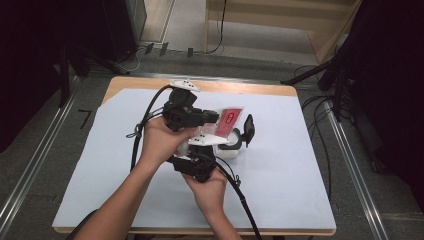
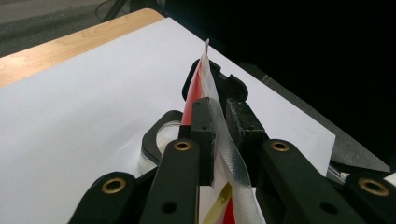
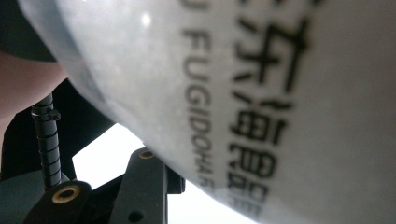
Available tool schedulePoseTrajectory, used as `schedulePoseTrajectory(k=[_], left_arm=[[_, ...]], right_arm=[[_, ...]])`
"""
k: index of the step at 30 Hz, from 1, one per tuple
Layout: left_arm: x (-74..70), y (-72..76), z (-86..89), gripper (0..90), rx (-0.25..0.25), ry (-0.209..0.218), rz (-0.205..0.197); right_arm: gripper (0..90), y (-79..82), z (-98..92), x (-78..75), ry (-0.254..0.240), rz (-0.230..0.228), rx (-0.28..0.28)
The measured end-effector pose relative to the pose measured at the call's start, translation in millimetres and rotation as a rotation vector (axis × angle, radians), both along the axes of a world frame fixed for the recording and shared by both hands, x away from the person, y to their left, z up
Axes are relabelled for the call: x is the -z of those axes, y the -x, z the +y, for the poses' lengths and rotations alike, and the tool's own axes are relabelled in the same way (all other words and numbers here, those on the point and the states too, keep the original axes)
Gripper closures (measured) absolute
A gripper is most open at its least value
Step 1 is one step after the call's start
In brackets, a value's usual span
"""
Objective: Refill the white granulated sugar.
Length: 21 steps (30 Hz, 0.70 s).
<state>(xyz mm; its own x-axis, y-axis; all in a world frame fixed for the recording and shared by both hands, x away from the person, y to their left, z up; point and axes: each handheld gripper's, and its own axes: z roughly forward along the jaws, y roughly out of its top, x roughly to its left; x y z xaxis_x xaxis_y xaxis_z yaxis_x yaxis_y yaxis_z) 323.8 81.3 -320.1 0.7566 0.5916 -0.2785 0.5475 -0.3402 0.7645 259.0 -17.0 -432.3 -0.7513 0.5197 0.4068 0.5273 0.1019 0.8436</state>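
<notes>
The left tongs (image 2: 219, 121) were clenched on the edge of a red-and-white foil packet (image 2: 208, 79), the thin sealed strip pinched flat between the two black pads. In the high view the packet (image 1: 227, 120) was held above the middle of the white-covered counter (image 1: 300, 190), between both hands. The right tongs (image 1: 200, 142) met the packet's lower edge from below; its printed white face (image 3: 280, 93) lay right against their camera, and whether they gripped it I cannot tell. Just beside the packet, a clear container with a black lid (image 1: 235, 145) stood on the counter.
</notes>
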Motion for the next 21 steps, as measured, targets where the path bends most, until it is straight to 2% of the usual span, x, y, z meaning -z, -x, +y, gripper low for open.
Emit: schedulePoseTrajectory(k=[12,21], left_arm=[[3.9,-2.2,0.9,82.7,0.007,-0.002,0.013],[2.4,-0.5,0.8,83.5,-0.002,0.005,-0.007]], right_arm=[[63.5,0.9,-0.1,4.9,0.005,0.001,0.006],[63.5,0.5,-0.3,5.1,-0.005,-0.005,0.001]])
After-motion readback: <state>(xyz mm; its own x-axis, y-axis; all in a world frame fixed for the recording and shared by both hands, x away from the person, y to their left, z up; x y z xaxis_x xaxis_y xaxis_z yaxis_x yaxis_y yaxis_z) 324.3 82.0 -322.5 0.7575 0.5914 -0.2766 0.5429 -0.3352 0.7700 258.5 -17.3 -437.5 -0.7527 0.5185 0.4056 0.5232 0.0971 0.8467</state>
